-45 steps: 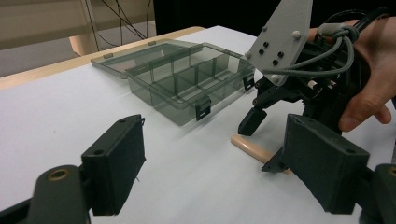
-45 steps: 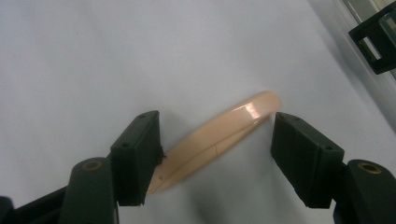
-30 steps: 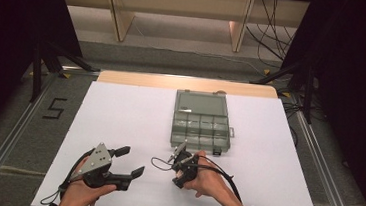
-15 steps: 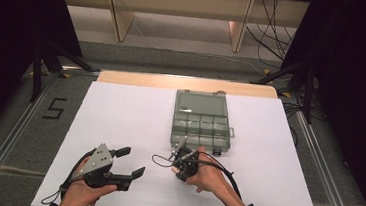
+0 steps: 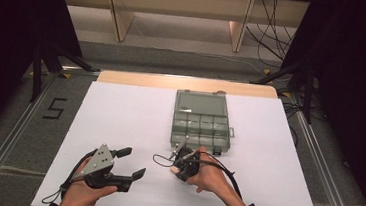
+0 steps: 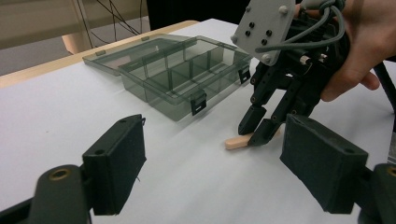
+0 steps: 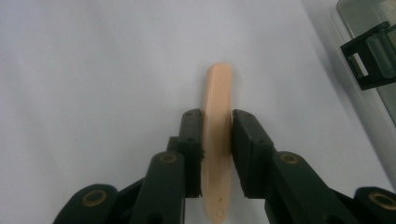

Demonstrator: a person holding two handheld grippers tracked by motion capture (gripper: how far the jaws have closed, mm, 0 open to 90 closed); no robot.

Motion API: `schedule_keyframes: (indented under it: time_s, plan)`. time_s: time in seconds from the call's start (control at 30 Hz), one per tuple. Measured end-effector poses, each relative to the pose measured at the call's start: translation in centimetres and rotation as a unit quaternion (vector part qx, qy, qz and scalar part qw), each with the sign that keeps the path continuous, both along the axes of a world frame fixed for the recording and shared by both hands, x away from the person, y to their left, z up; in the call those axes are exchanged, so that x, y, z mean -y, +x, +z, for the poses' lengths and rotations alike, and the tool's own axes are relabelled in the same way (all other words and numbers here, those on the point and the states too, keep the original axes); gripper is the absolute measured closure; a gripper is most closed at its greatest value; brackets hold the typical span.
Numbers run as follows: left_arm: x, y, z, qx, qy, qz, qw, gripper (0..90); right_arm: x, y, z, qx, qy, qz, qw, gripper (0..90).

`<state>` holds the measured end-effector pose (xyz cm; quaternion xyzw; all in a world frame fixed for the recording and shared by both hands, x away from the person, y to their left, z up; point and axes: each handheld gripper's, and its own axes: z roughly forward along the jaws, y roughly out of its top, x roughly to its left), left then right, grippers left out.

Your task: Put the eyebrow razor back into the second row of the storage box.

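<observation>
A peach-coloured flat stick [image 7: 219, 88] lies on the white table. My right gripper [image 7: 217, 140] points down at it, and its jaws have just been closing, so both pads now press the stick's sides. From the left gripper view, the right gripper [image 6: 256, 134] pinches the stick [image 6: 236, 142] against the table top. In the high view the right gripper [image 5: 181, 170] sits just in front of the box. My left gripper [image 5: 132, 162] rests at the front left with its jaws wide apart [image 6: 219, 168] and nothing between them.
A clear grey compartment box [image 5: 222, 136] lies open behind the right gripper, its lid [image 5: 201, 103] flat towards the far edge. Its front wall [image 6: 168, 100] carries black latches [image 7: 371, 56]. White table [image 5: 120, 112] stretches to the left.
The right gripper's jaws have closed in on the stick. Both hands have stayed where they were.
</observation>
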<state>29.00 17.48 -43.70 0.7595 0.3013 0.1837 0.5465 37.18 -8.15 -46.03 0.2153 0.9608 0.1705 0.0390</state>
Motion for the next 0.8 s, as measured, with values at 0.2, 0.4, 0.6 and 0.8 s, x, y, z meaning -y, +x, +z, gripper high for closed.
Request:
schedule_keyframes:
  time_s: [0.2, 0.4, 0.6, 0.8]
  plan:
    - [0.01, -0.02, 0.02, 0.001, 0.0, 0.0, 1.0, 21.1, 0.2, 0.06, 0.21, 0.001, 0.006, -0.003, 1.0, 74.5]
    - [0.0, -0.01, 0.04, 0.002, 0.0, 0.0, 1.0, 21.1, 0.43, 0.17, 0.39, 0.002, 0.012, -0.004, 0.9999, 74.5]
    - [-0.01, -0.02, 0.05, 0.002, 0.0, 0.0, 1.0, 21.1, 0.54, 0.16, 0.5, 0.003, 0.016, -0.01, 0.9998, 74.5]
    - [-0.03, 0.01, 0.05, 0.003, -0.001, 0.001, 1.0, 21.1, 0.78, 0.25, 0.98, 0.01, 0.023, -0.009, 0.9997, 74.6]
